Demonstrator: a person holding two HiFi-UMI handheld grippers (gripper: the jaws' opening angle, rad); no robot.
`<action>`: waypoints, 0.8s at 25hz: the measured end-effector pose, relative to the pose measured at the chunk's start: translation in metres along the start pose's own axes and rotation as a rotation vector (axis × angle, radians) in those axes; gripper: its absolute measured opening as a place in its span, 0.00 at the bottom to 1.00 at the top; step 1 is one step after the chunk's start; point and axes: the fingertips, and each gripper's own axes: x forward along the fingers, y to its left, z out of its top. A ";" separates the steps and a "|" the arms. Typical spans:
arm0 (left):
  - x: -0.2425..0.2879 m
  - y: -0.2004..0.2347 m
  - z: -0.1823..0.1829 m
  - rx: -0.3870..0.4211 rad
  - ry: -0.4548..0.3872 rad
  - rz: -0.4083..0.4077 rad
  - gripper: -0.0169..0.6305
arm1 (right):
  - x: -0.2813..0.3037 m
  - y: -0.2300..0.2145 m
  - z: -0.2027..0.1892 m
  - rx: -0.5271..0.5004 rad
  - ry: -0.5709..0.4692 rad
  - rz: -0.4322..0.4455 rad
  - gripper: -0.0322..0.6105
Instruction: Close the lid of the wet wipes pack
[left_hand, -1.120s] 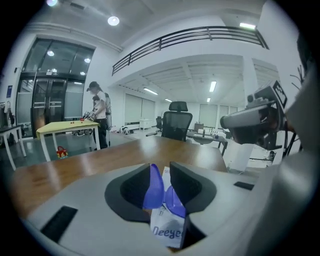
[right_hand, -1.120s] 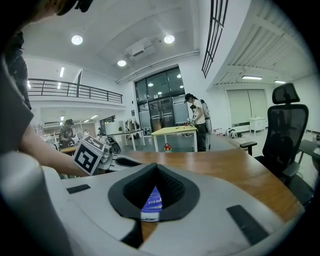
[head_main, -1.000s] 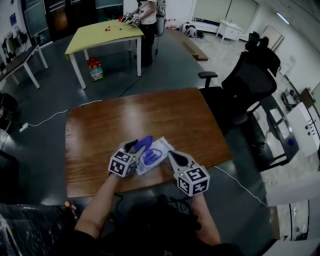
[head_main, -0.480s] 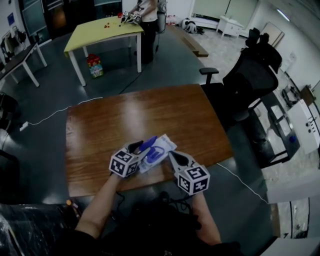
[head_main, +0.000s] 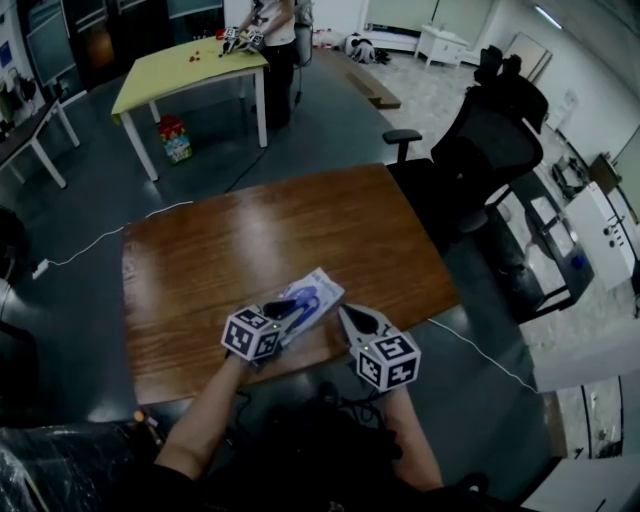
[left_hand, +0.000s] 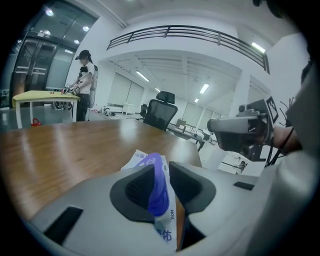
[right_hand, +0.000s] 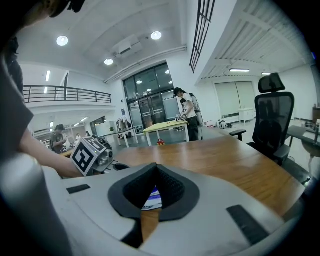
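The wet wipes pack (head_main: 312, 296), white with blue print, lies near the front edge of the brown wooden table (head_main: 260, 235). Its blue lid (left_hand: 158, 186) stands raised between the jaws of my left gripper (left_hand: 162, 169). The lid leans on the left pad (left_hand: 137, 187) with a gap to the right pad, and the jaws are closing. In the head view my left gripper (head_main: 283, 312) lies over the pack's near end. My right gripper (head_main: 345, 314) sits just right of the pack, jaws shut at the tips (right_hand: 156, 169). A bit of the pack (right_hand: 152, 199) shows below them, not clamped.
A black office chair (head_main: 490, 150) stands off the table's far right corner. A yellow-green table (head_main: 185, 70) with a person (head_main: 275, 30) at it is far back. A white cable (head_main: 90, 245) runs over the floor on the left.
My left gripper has moved over the pack's near end and its jaws have narrowed around the raised blue lid, which now stands lower. The right gripper has stayed put.
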 end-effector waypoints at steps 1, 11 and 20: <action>0.003 -0.001 -0.002 -0.003 0.009 -0.005 0.18 | -0.002 -0.002 -0.001 0.003 0.001 -0.006 0.07; 0.024 0.006 -0.027 -0.007 0.114 0.037 0.03 | -0.017 -0.015 -0.010 0.022 0.011 -0.048 0.07; 0.035 0.011 -0.047 0.106 0.220 0.120 0.03 | -0.023 -0.023 -0.012 0.026 0.019 -0.075 0.07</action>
